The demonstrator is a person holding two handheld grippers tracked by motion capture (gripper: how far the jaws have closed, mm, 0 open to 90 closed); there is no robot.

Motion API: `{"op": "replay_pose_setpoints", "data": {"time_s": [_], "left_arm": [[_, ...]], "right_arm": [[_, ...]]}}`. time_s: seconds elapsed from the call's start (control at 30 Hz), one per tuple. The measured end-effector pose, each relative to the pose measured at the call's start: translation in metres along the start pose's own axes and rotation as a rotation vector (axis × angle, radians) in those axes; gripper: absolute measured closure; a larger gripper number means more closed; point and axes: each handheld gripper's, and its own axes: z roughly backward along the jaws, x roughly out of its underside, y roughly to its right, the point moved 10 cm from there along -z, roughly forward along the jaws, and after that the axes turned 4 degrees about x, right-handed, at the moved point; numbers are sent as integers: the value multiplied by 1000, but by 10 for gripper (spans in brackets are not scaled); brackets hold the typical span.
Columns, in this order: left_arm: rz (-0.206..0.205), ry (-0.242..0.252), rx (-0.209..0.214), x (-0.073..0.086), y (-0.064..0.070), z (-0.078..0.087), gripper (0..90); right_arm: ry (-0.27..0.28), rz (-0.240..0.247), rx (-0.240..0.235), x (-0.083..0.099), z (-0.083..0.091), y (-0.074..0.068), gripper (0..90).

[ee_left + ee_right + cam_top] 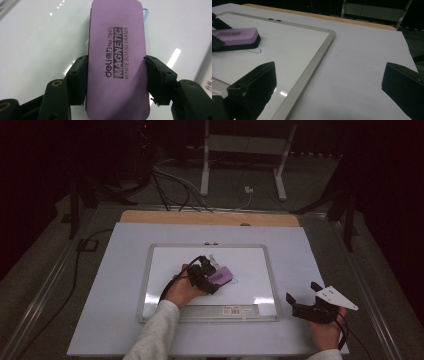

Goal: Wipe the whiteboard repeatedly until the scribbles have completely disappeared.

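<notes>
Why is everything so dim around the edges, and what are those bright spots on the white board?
In the high view the room behind the table falls into near black. In the left gripper view, lamp glare dots and streaks the whiteboard, while the eraser print stays sharp. In the right gripper view the near jaws are soft and dark, and a small glint sits on the board.

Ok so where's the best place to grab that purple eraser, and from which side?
Across its two long sides, about midway along, coming from above its short end. The eraser is a flat oblong lying on the whiteboard, so its narrow width fits between the jaws. The left gripper holds it just that way, one jaw on each long side.
</notes>
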Motion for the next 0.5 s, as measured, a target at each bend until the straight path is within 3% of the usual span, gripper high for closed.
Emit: {"op": "replay_pose_setpoints", "data": {"time_s": [0.07,0.27,0.37,0.5], "left_arm": [[24,4,-3,0,-3,-1,420],[129,23,-144,-1,-31,0,420],[121,16,-154,-1,-29,1,420],[61,16,-47,-2,-12,-1,420]], "right_arm": [[1,0,0,0,0,0,0],[0,-5,4,0,1,1,0],[2,-4,2,0,1,1,0],[0,0,0,0,0,0,0]]}}
